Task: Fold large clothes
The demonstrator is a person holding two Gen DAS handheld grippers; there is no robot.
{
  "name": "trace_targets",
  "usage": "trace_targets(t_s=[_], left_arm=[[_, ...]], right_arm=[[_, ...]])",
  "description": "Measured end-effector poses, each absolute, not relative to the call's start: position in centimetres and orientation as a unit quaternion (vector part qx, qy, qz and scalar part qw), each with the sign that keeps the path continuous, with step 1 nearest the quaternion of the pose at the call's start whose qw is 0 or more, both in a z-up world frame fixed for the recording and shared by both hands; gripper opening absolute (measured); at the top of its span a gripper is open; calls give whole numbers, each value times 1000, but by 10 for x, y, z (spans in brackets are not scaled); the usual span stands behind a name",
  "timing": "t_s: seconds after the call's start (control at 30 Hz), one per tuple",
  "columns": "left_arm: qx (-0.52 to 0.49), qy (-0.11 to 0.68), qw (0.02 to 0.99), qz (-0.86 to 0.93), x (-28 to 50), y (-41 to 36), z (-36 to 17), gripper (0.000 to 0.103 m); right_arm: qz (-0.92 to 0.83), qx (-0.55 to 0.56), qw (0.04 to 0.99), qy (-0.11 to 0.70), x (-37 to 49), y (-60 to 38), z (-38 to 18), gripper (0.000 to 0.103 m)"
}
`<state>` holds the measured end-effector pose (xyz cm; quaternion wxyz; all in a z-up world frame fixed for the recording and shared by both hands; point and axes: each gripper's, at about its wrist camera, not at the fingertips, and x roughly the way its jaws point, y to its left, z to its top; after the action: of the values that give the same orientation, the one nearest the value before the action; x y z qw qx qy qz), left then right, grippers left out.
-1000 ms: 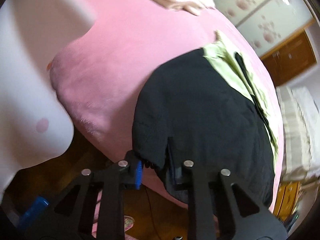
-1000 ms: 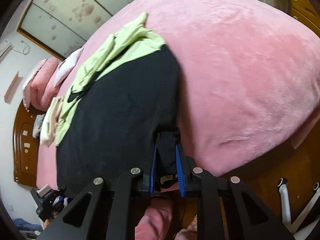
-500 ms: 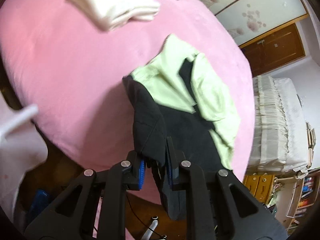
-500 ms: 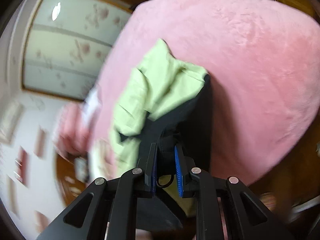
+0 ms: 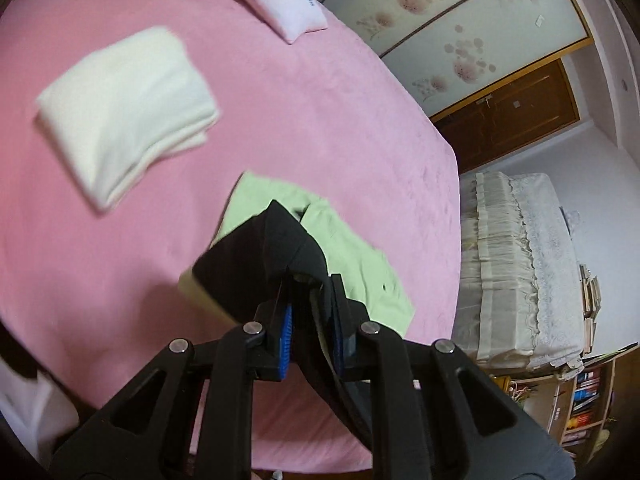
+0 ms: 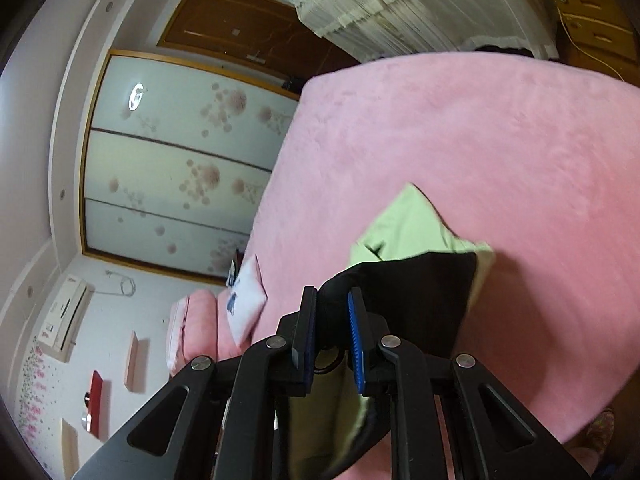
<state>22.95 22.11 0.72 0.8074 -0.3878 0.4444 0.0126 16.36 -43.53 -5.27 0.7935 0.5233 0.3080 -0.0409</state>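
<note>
1. My left tongs [image 5: 310,312] are clamped on a black edge of the garment [image 5: 260,264], with the fabric bunched between the blue pads [image 5: 286,336].
2. My right tongs [image 6: 332,328] are likewise pinched onto black cloth of the same garment [image 6: 420,300]; a fold hangs down between the arms of the tool.
3. The garment is black on one face and pale green on the other. The black part I hold is raised and doubled over the green part, which lies flat on the pink bed [image 5: 320,100].
4. On the left view, a folded white cloth [image 5: 124,108] lies on the bed, well apart from the garment.
5. A white pillow [image 5: 280,4] sits near the far end of the bed.
</note>
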Motion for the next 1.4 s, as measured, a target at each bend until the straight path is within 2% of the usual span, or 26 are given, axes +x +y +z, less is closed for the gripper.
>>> trace_targets(t_s=[0.17,0.33,0.37,0.47,0.6,0.67,0.7,0.73,0.77,0.8,1.0,1.07,1.23,1.3,1.4], left_arm=[[-346,453,821,23,313,217,22,13],[-283,437,852,52,379,206,13,13],[-260,433,861,61,393,203,11,8],[-205,425,878,78,430,195,-2,6],[-190,458,861,114,465,191,-40,6],[-187,470,855,114,466,186,-55,6],[-185,477,852,113,465,182,-62,6],[-182,484,849,110,460,177,-70,6],[-179,493,845,105,455,171,-77,6],[-173,501,842,101,454,165,-83,6],[-149,532,833,40,424,110,-119,7],[-142,539,830,11,402,84,-130,7],[-130,545,827,-45,357,20,-170,7],[-130,550,823,-59,343,1,-187,7],[-141,566,809,-70,324,-17,-218,7]], right_arm=[[-56,525,792,308,230,-437,-45,14],[-73,494,799,335,319,-455,-54,14],[-76,488,799,343,333,-456,-57,14],[-89,465,798,372,384,-460,-77,14],[-99,399,789,456,455,-446,-122,17],[-100,380,791,469,478,-438,-135,18],[-97,367,798,468,484,-433,-137,22],[-91,351,805,469,490,-429,-137,40],[-85,329,815,469,486,-427,-138,52],[-79,311,824,468,489,-422,-136,68],[-9,257,838,481,471,-385,-142,69],[21,241,844,479,452,-362,-147,69],[115,172,847,490,385,-287,-179,29],[149,145,839,503,360,-258,-197,19],[198,129,816,528,328,-220,-225,13]])
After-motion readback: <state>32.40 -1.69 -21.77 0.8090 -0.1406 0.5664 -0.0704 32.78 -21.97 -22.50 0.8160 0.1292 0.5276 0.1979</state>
